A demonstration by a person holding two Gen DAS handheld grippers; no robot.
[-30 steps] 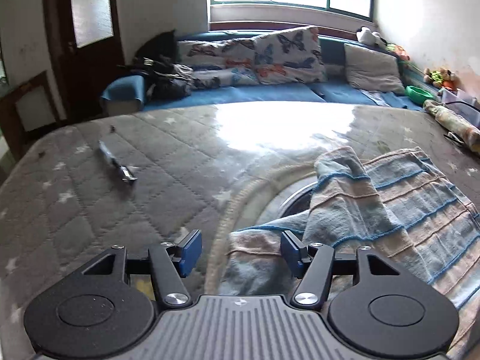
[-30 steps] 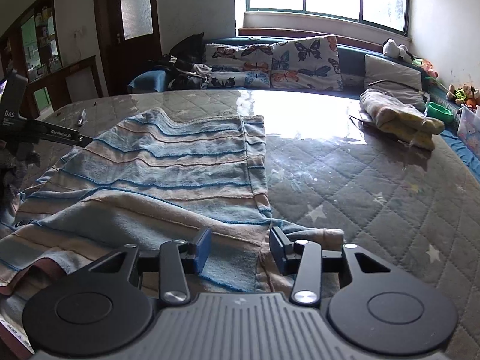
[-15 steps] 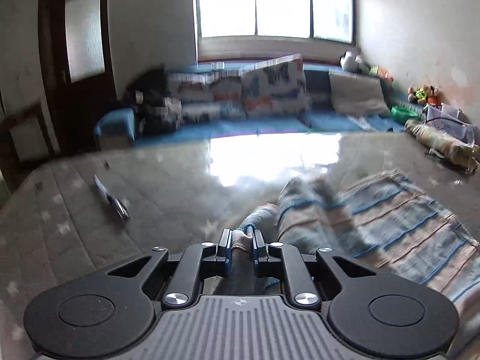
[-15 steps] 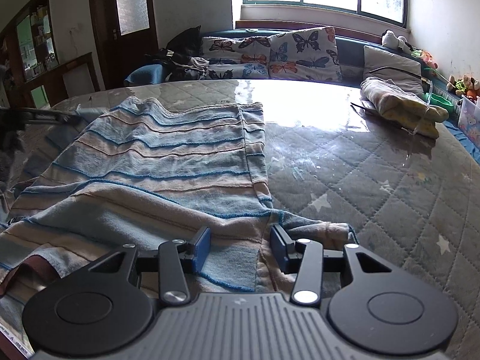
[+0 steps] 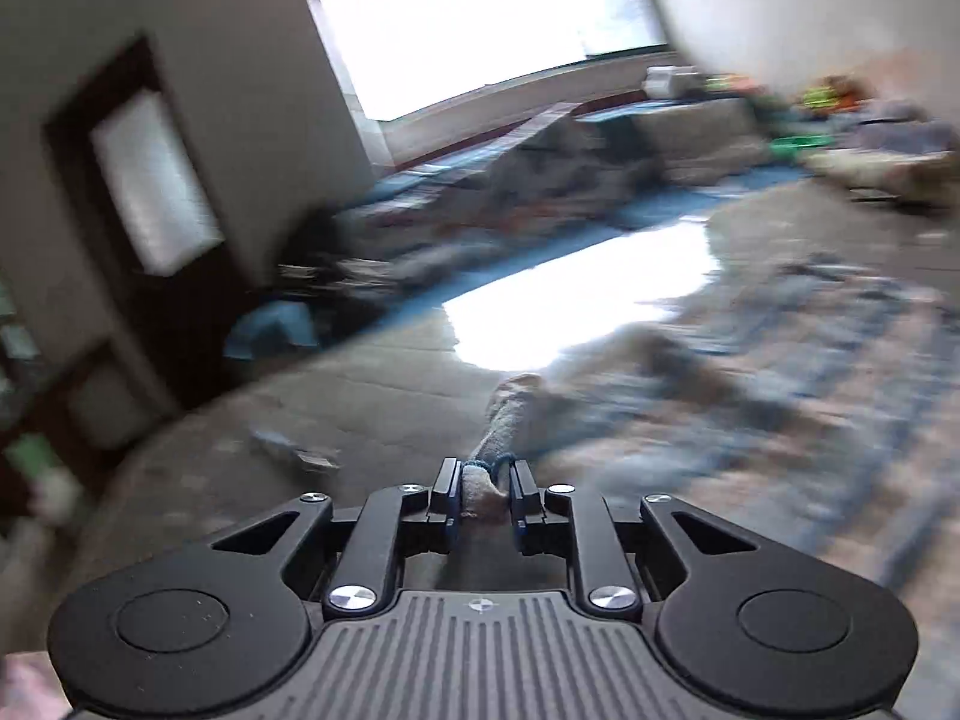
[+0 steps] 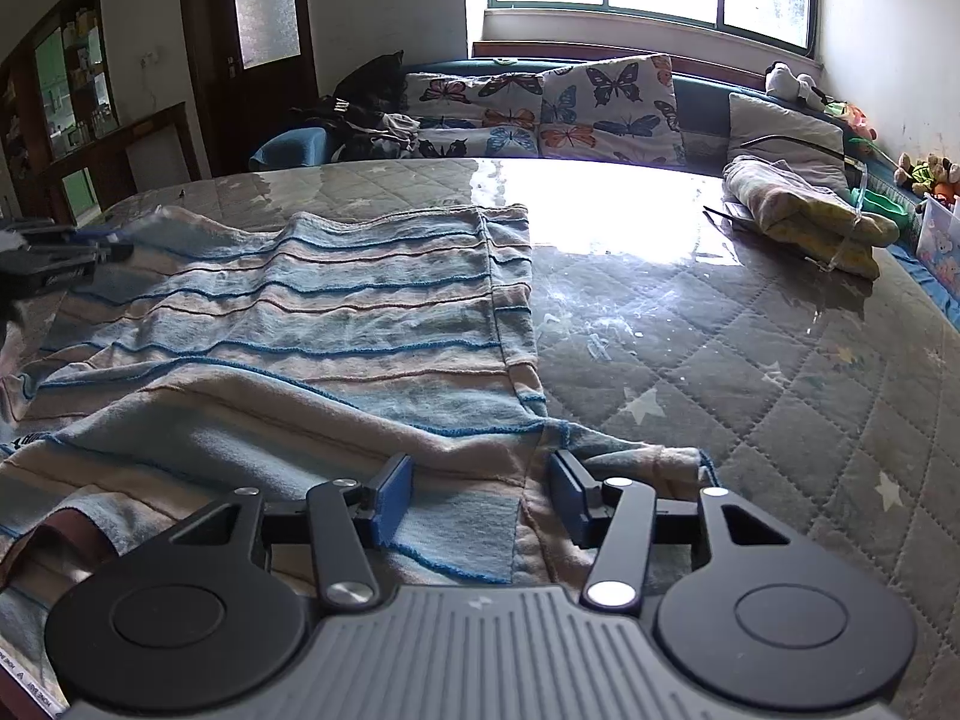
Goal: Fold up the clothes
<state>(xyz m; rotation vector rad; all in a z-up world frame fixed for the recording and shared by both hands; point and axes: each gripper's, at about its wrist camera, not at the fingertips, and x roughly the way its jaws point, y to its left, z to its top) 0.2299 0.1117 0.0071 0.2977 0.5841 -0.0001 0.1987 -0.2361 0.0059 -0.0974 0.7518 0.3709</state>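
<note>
A blue and beige striped cloth (image 6: 336, 312) lies spread over the left half of the quilted table (image 6: 750, 360). My left gripper (image 5: 485, 489) is shut on a bunched corner of the striped cloth (image 5: 750, 420), though its jaws are opening slightly; the view is blurred and tilted. From the right wrist view, the left gripper (image 6: 60, 252) holds that far left corner just above the table. My right gripper (image 6: 480, 480) hovers over the near edge of the cloth. Its jaws are opening, with cloth beneath and between the fingers, not pinched.
A folded yellowish blanket (image 6: 804, 210) rests at the table's far right. A sofa with butterfly pillows (image 6: 540, 108) runs behind the table under the window. A small pen-like object (image 5: 294, 450) lies on the table left of the cloth. A dark door (image 6: 252, 30) stands at back left.
My left gripper shut on the cloth's corner, then rolled and drew it sideways, pulling the cloth flatter. My right gripper stayed put and its jaws widened a little.
</note>
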